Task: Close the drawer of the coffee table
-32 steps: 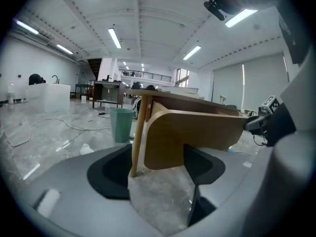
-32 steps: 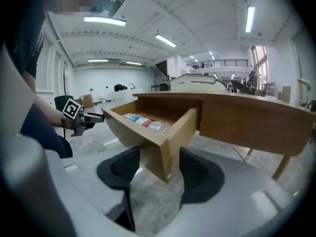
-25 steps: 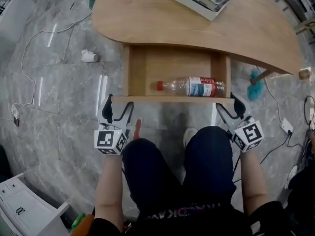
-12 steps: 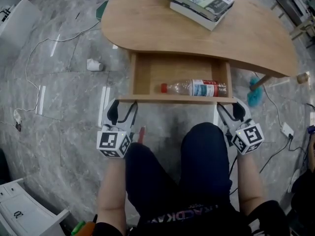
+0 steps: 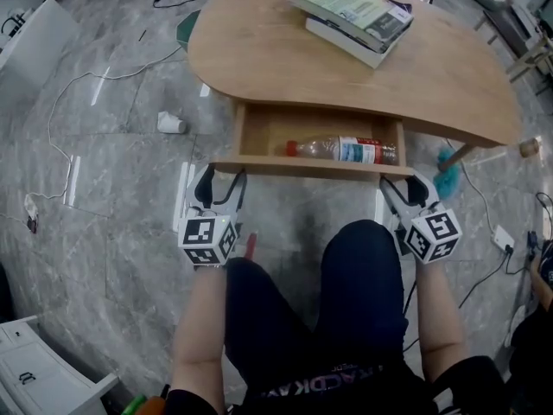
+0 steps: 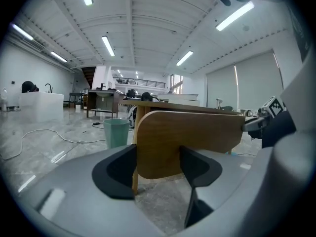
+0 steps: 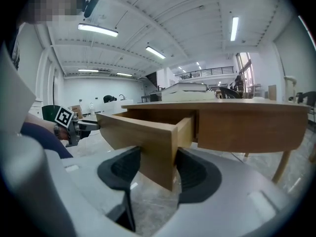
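drawer (image 5: 311, 167) lt tan wood | bottle (image 5: 346, 150) red cap | floor (image 5: 112, 197) gry marble

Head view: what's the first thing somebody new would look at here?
Probably the open drawer under the wooden coffee table, with a plastic bottle lying on its side inside. Next come the marker cubes on the left hand-held gripper and the right hand-held gripper, one at each end of the drawer's front panel. A stack of books sits on the tabletop's far side.
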